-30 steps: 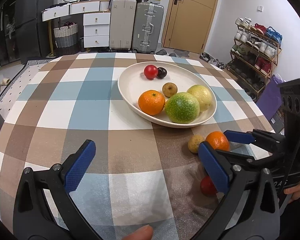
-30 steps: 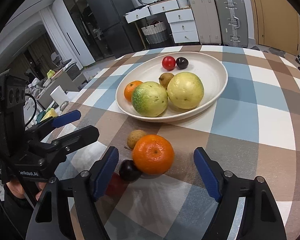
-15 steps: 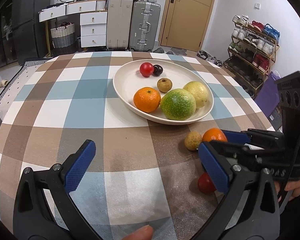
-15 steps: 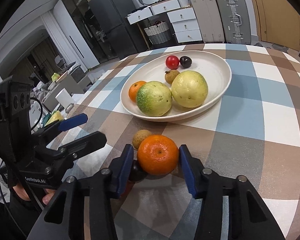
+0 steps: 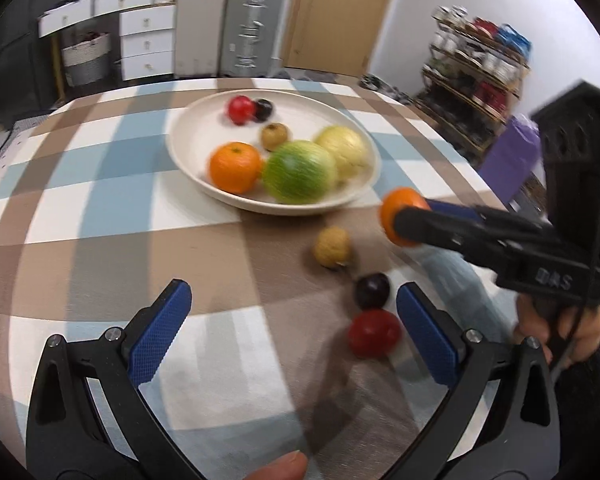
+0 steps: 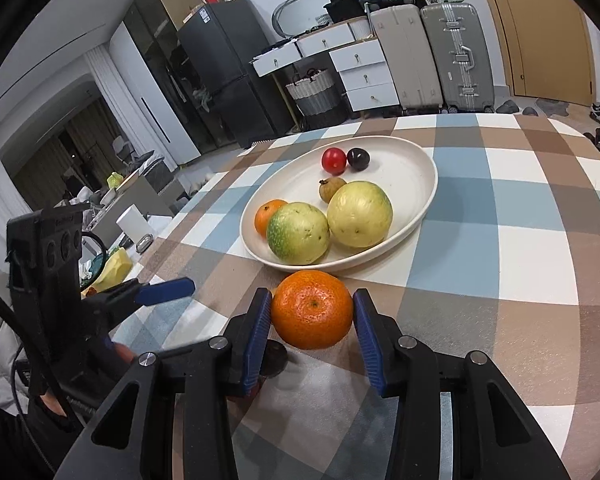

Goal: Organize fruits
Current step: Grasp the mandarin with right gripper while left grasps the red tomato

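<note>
My right gripper [image 6: 312,334] is shut on an orange [image 6: 312,309] and holds it above the checked cloth, just short of the white plate [image 6: 416,160]; it also shows in the left wrist view [image 5: 400,220]. The plate holds an orange [image 5: 235,167], a green fruit [image 5: 300,178], a yellow fruit [image 5: 344,147], a small brown fruit [image 5: 275,136], a red fruit [image 5: 240,109] and a dark plum [image 5: 264,109]. A tan fruit [image 5: 332,247], a dark plum [image 5: 373,290] and a red fruit [image 5: 374,333] lie on the cloth. My left gripper [image 5: 296,336] is open and empty, low over the cloth.
The round table [image 6: 540,220] has a brown, blue and white checked cloth. Suitcases [image 6: 456,56] and white drawers [image 6: 364,76] stand beyond its far edge. A shoe rack [image 5: 480,68] stands to the right. A side table with clutter [image 6: 120,216] stands to the left.
My right gripper closed on the orange and lifted it off the cloth toward the plate. The dark plum that lay behind it now shows. My left gripper shifted closer over the table.
</note>
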The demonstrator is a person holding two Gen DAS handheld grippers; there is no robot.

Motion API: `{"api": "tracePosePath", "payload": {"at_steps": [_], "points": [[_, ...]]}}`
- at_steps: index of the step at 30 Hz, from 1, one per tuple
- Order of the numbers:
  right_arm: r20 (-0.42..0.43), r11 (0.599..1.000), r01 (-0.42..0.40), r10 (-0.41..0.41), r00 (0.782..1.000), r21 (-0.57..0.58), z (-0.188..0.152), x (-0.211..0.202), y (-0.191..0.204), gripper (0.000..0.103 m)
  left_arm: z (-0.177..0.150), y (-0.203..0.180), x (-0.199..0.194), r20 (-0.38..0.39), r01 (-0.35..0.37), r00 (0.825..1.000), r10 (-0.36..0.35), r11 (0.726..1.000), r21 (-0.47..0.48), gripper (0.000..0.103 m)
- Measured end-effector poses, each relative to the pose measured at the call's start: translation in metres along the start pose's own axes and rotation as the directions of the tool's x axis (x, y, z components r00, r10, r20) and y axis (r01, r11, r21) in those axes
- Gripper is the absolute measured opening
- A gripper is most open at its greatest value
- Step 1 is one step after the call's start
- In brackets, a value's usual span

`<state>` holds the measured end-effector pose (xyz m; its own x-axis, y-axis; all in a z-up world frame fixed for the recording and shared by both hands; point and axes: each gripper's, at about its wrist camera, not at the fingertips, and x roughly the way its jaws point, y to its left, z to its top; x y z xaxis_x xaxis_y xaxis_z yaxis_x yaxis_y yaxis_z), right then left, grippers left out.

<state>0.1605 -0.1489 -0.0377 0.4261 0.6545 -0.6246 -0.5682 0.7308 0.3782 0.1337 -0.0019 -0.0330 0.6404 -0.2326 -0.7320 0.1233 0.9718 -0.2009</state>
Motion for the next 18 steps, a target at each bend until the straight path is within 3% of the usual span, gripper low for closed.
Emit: {"api": "tracePosePath", "payload": {"at_steps": [4,8,13,18], "points": [[-0.012,1.0,0.009,-0.009,1.0,0.003,0.0,0.002,-0.003,0.043,-0.005,-0.015,0.003,-0.012,-0.027,1.0,0.027,0.998,0.064,0.102],[-0.016,1.0,0.014,-0.014,1.0,-0.002,-0.001,0.003,-0.003,0.043,-0.008,-0.019,0.005,-0.041,0.004,0.999,0.0,0.996,0.084,0.102],[-0.013,1.0,0.02,-0.02,1.0,-0.006,-0.001,0.002,-0.003,0.043,-0.012,-0.026,0.009,-0.073,0.024,0.997,-0.015,0.992,0.123,0.081],[-0.009,1.0,0.021,-0.021,1.0,-0.007,-0.002,0.001,-0.002,0.043,-0.016,-0.035,0.009,-0.093,0.086,0.993,-0.072,0.982,0.166,0.069]]}}
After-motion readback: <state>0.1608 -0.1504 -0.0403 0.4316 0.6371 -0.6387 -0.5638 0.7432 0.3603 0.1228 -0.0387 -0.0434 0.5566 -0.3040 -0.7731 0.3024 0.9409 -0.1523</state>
